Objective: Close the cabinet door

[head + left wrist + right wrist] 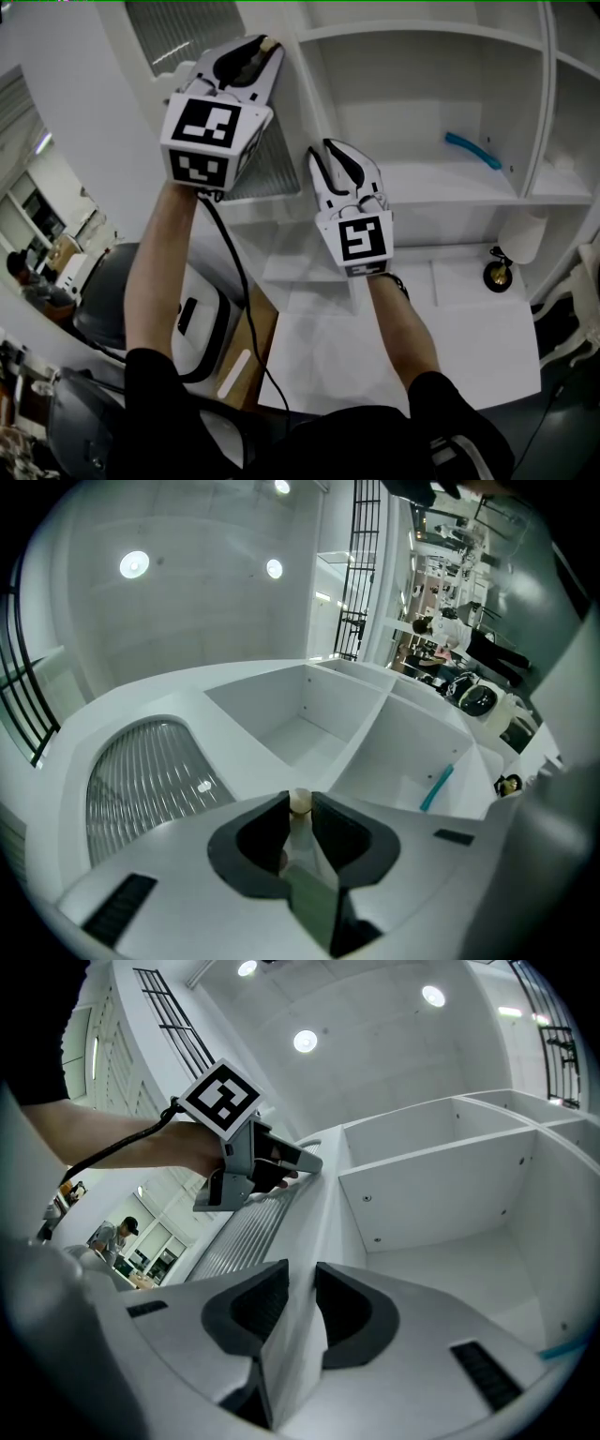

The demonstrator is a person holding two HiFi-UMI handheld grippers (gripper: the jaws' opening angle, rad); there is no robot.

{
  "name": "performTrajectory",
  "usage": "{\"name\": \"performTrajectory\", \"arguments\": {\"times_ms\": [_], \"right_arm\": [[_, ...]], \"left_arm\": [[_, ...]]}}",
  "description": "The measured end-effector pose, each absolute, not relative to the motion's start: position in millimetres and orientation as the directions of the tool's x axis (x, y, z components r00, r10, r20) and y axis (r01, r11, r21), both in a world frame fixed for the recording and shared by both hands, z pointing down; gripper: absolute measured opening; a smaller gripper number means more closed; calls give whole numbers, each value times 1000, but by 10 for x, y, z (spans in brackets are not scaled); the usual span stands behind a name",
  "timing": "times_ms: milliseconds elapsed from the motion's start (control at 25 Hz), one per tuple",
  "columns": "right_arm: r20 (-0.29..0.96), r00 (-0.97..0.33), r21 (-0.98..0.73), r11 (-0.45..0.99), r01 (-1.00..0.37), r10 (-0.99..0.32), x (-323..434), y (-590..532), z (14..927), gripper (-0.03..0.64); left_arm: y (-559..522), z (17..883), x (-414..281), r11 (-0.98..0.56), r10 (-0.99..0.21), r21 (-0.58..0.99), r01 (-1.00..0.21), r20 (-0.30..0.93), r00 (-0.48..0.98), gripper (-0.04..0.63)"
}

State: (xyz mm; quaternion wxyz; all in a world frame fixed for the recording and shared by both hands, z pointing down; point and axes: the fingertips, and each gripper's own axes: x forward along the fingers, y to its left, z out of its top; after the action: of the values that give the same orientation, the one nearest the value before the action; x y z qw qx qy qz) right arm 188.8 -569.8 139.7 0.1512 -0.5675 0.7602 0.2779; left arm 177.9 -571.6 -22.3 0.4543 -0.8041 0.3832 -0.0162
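The white cabinet door point(267, 169) with a ribbed glass pane stands open to the left of the shelves point(422, 103). My left gripper point(265, 44) is high on the door and shut on its small cream knob point(300, 801); the ribbed pane point(141, 780) lies to the left of the jaws. Lower down, my right gripper point(325, 150) is shut on the door's free edge point(295, 1335), which runs up between its black pads point(253, 1302). The left gripper point(248, 1162) also shows in the right gripper view, up along the same door.
A blue strip point(473, 150) lies on a shelf at the right. On the shelf below stand a small black-and-gold object point(498, 272) and a white cylinder point(525, 234). A wooden board point(248, 347) and a grey-white machine point(192, 319) sit down at the left. A cable point(239, 281) hangs from the left gripper.
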Motion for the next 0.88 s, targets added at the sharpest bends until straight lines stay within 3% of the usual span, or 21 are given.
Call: {"name": "performTrajectory", "arguments": {"times_ms": [440, 520, 600, 880], "right_arm": [[-439, -325, 305, 202, -931, -838, 1903, -5741, 1432, 106], [-427, -322, 306, 200, -931, -845, 1897, -5741, 1446, 106], [-422, -316, 306, 194, -932, -849, 1894, -5736, 1461, 106], [-403, -310, 312, 190, -931, -861, 1913, -5704, 1512, 106]], "left_arm": [[-5784, -88, 1639, -341, -688, -601, -723, -364, 628, 83], [-5793, 69, 1534, -382, -701, -540, -750, -359, 616, 83], [-5735, 277, 1434, -410, -705, -492, -768, -364, 609, 20], [-5416, 1174, 1177, -515, -709, -349, -783, -341, 618, 12]]}}
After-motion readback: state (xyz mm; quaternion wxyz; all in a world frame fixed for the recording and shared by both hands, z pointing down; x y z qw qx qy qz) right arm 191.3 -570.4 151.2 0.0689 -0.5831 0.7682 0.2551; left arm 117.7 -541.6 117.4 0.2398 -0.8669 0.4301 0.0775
